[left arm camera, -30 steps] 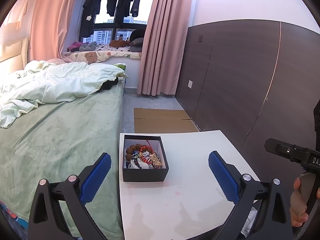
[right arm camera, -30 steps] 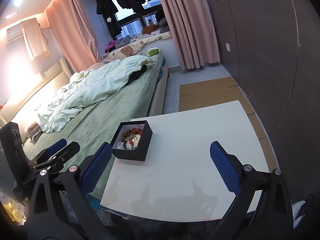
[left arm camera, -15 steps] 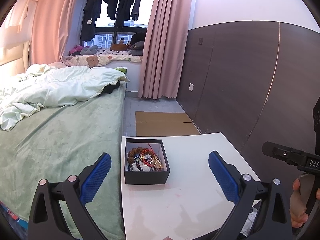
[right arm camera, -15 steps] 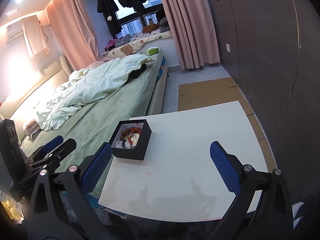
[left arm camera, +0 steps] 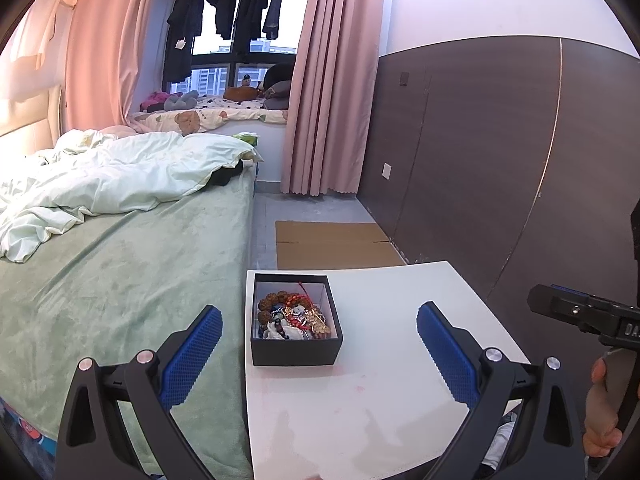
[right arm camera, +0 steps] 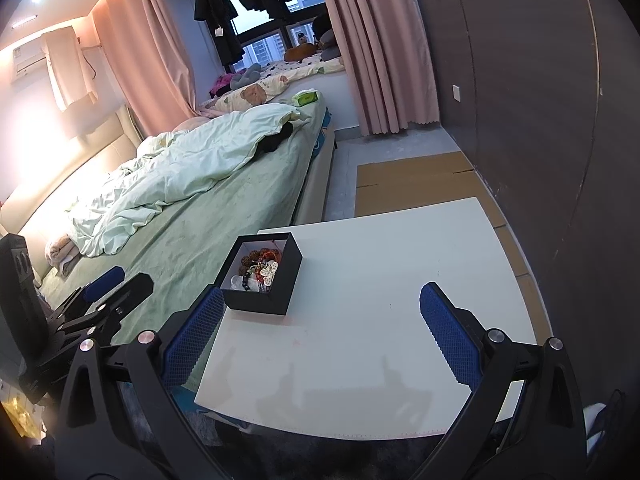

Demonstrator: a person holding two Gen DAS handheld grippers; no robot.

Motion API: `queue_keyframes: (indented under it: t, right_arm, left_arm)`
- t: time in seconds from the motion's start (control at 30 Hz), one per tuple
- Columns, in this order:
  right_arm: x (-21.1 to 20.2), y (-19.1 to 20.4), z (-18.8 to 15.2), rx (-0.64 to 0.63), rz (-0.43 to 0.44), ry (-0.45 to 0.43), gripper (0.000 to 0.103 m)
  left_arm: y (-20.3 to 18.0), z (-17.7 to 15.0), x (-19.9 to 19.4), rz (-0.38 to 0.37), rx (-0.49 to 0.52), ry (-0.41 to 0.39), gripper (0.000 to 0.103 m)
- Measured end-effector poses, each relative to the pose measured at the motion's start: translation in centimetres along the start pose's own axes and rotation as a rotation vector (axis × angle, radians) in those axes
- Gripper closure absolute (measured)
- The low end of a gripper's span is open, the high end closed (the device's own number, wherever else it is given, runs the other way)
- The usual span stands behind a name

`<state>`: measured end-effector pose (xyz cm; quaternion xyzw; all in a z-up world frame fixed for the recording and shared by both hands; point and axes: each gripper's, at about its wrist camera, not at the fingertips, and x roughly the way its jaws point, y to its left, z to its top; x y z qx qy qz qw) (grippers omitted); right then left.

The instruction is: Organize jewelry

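I found the open black square cardboard box [left arm camera: 296, 322] standing on the white rectangular tabletop [left arm camera: 384, 396], at the table's 9 o'clock edge beside the green-covered bed [left arm camera: 120, 280]. A tangled heap of bead bracelets and gold-coloured jewelry [left arm camera: 294, 316] lay inside it. My left gripper [left arm camera: 318, 334] was spread wide and empty, the box at its 12 o'clock, apart from both blue ribbed pads [left arm camera: 192, 356]. My right gripper [right arm camera: 320, 318] was likewise spread wide and empty, above the table's near half; the box sat at its 10 o'clock, close by the left-hand pad; I could not tell whether they touched.
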<state>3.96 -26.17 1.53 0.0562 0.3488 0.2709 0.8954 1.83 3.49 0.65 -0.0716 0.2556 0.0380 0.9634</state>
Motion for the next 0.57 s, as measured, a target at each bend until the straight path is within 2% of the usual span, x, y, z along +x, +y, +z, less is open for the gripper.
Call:
queue_keyframes:
  t: [0.57]
  right_arm:
    - [2.1,0.3,-1.0,-0.023,-0.061,0.063,0.005]
  left_arm:
    - [0.2,-0.5,1.0,0.015,-0.002,0.038,0.008]
